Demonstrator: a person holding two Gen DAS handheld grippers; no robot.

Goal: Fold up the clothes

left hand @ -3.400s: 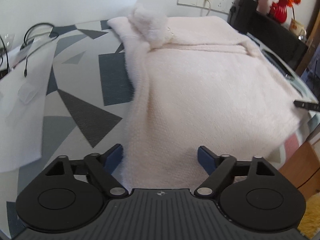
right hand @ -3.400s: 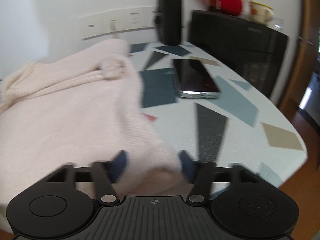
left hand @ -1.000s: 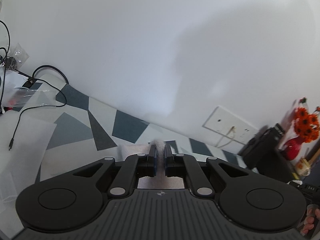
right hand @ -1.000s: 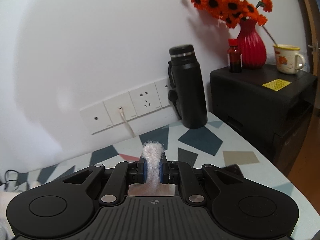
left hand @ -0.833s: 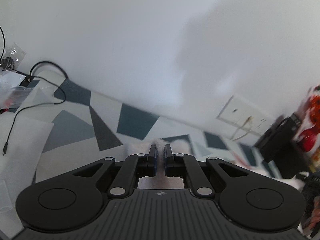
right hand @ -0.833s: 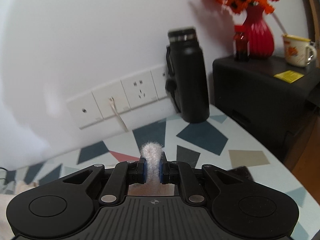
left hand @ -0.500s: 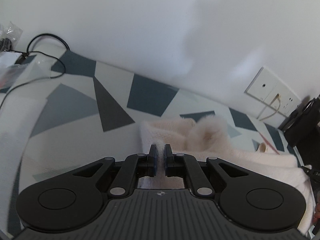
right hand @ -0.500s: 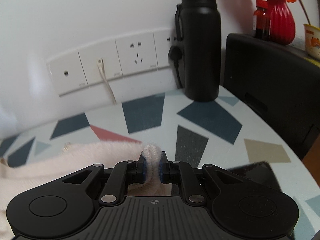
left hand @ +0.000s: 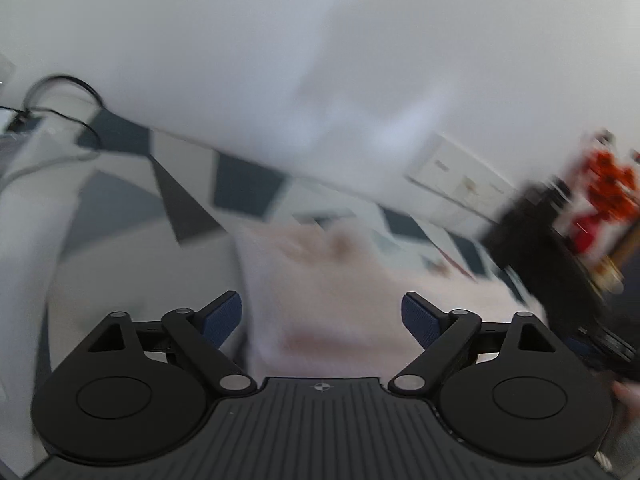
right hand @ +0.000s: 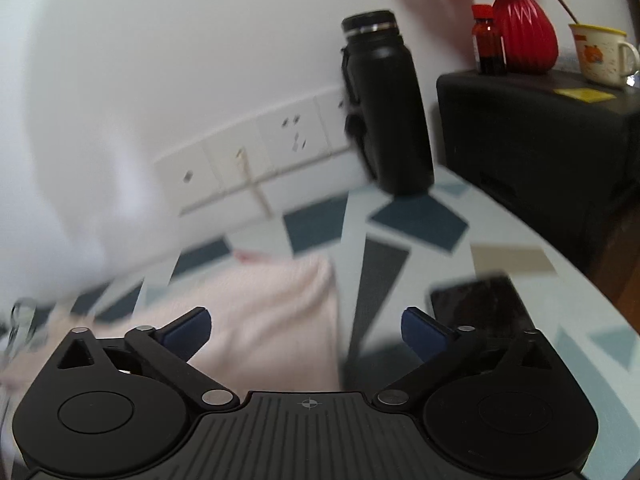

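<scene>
Left gripper (left hand: 322,314): blue ribbed pads spread wide, holding nothing. Right gripper (right hand: 306,326): likewise spread, empty. Fuzzy pale-pink garment (left hand: 352,292) lies on the geometric-patterned table (right hand: 412,220), just beyond both grippers. Far right: matte black cylindrical flask (right hand: 384,104) upright by the wall; glossy black phone (right hand: 480,304) flat, near right.

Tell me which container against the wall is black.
The tall black bottle standing on the table by the sockets. The small bottle, vase and mug on the cabinet aren't black.
</scene>
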